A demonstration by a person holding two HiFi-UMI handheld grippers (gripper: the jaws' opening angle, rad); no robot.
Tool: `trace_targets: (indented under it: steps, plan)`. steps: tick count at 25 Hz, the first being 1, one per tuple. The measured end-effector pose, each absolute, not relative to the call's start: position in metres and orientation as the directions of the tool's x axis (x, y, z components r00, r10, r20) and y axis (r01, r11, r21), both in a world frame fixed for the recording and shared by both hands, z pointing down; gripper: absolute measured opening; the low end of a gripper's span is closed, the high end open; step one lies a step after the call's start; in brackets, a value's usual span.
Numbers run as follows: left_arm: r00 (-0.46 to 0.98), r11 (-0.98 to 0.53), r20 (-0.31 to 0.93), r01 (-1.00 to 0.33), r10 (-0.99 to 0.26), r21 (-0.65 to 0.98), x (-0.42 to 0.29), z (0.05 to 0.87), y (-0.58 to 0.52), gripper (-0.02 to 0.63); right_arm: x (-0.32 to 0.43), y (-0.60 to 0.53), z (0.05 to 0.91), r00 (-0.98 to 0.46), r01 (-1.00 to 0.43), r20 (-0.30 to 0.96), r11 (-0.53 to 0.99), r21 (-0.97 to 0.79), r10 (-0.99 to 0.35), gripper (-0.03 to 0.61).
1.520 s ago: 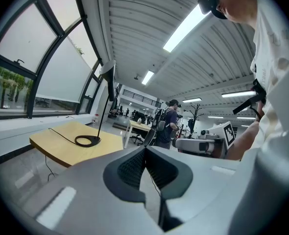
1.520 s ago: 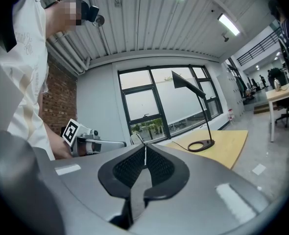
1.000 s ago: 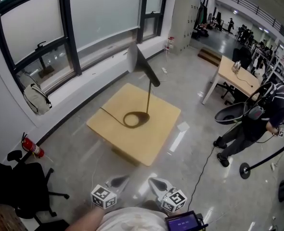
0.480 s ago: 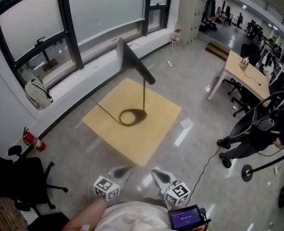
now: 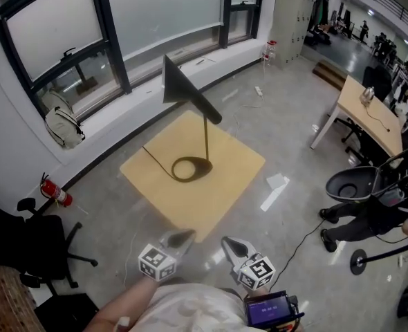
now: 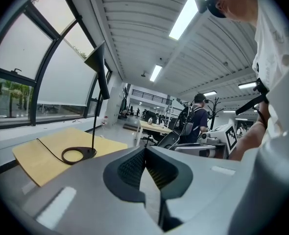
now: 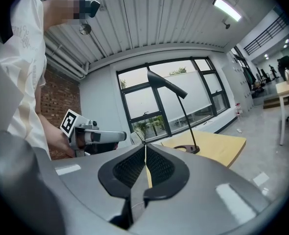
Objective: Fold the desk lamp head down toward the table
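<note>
Looks like a big open-plan office or lab: polished grey floor (image 5: 294, 137), tall dark-framed windows (image 5: 155, 12), a desk (image 5: 373, 120), swivel chair (image 5: 31, 244), lockers (image 5: 290, 9), fire extinguisher (image 5: 55, 194).

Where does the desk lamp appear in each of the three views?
Head view: desk lamp at upper centre, near the window.
Left gripper view: desk lamp left of centre, against the window.
Right gripper view: desk lamp right of centre, before the window.
Shared landmark: the yellow table under it.
</note>
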State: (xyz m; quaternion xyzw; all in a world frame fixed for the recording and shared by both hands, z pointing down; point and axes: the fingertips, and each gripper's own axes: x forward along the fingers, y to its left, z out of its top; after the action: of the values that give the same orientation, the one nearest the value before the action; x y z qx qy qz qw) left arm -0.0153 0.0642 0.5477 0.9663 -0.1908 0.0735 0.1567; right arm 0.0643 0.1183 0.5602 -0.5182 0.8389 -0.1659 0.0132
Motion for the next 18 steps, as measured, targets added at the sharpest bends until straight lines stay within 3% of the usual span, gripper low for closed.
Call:
trace_targets:
  steps: [18]
  plan:
    - [0.875,-0.830,0.220,-0.481,-0.432,0.282,-0.018,0.557,0.012,0.002,0.073,0.061,0.571,-0.523,-0.831,0.169,0.458,-0.315,-0.835,0.017]
